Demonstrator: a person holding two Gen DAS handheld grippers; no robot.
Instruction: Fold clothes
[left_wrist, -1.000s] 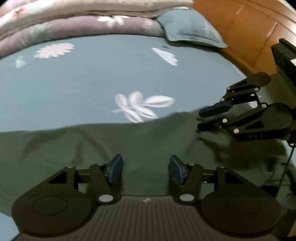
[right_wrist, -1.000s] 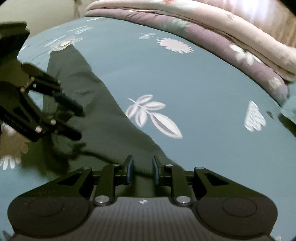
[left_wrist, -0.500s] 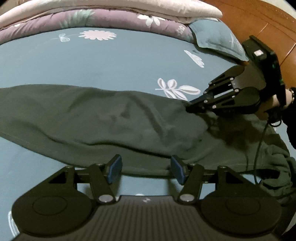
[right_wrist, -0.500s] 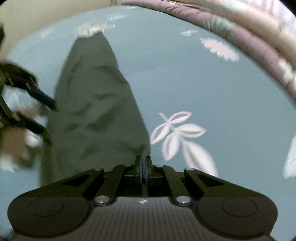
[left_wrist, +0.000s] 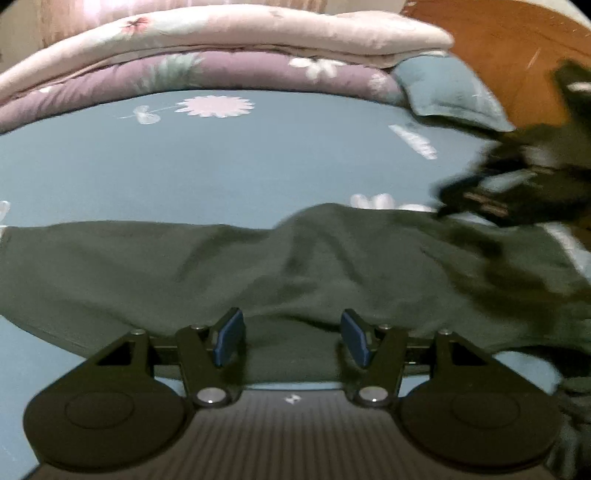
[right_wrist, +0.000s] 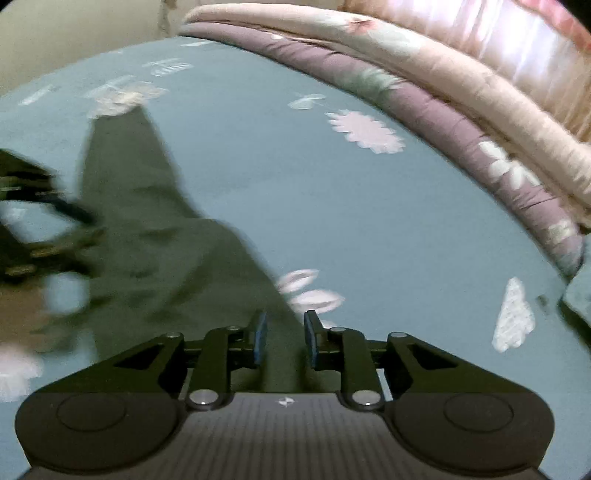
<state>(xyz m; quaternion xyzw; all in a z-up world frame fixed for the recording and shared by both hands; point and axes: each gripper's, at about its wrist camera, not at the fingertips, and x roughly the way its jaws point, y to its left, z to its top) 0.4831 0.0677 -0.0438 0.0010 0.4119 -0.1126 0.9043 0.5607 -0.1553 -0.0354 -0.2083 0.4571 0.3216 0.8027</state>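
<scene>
Blurring right gripper (left_wrist: 517, 184) beside dark garment (left_wrist: 295, 266)

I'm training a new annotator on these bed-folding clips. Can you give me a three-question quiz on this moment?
1. True or false: the left tongs are shut on the dark green garment.
2. Multiple choice: what lies at the far edge of the blue floral sheet? A) a laundry basket B) stacked folded quilts C) a row of shoes
3. Fill in: in the right wrist view, the right tongs are ____, with the garment's edge running between their pads.

Key:
1. False; they stand wide open above the garment.
2. B, the stacked quilts.
3. Open.
</scene>
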